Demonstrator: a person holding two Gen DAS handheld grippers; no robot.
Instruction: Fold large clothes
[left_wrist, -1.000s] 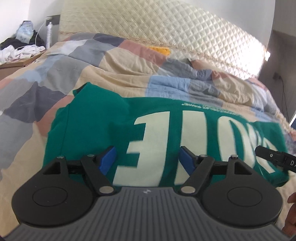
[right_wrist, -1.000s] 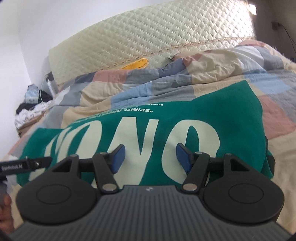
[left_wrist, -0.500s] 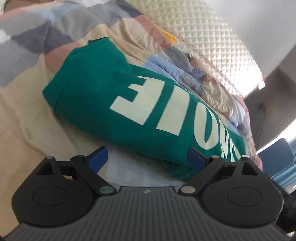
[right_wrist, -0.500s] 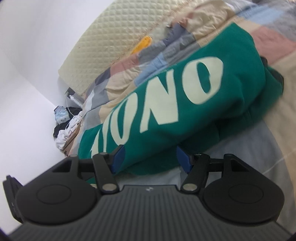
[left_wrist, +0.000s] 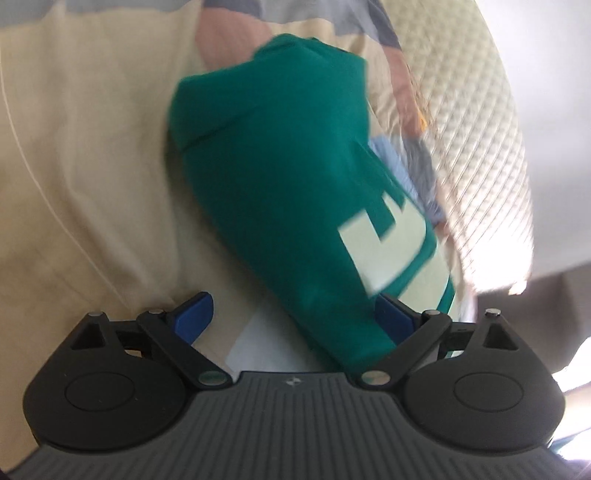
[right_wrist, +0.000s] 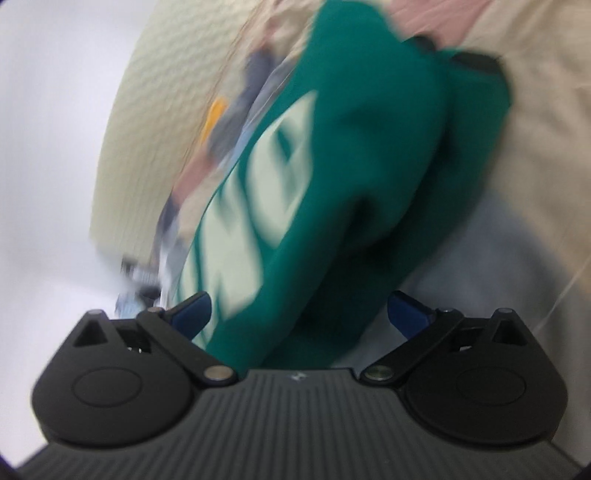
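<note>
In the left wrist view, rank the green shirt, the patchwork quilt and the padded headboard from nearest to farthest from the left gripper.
1. Green shirt: its near edge lies between the open left gripper fingers.
2. Patchwork quilt: bunched behind the shirt, right of centre.
3. Padded headboard: far right, behind the quilt.

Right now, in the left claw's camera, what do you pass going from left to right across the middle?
Cream bedspread → folded green top with pale letters → light blue quilt patch → cream quilted headboard → white wall.
</note>
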